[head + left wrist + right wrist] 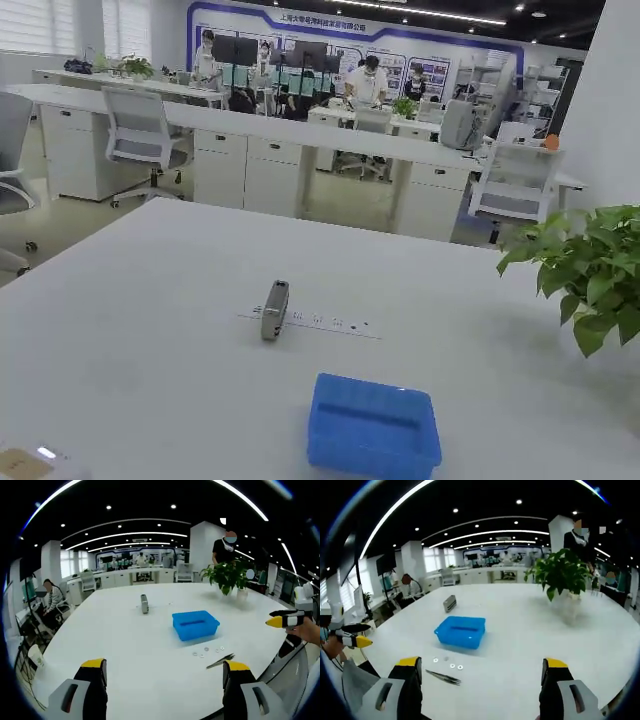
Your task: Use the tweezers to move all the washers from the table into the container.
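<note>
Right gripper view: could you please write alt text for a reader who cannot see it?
On a white table, the open right gripper faces tweezers lying beside a few small washers, just in front of a blue container. A potted plant stands to the right; the left gripper shows at the left edge.

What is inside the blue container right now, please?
The container shows a bare blue floor; its near wall hides a strip. The washers lie on the table outside.
</note>
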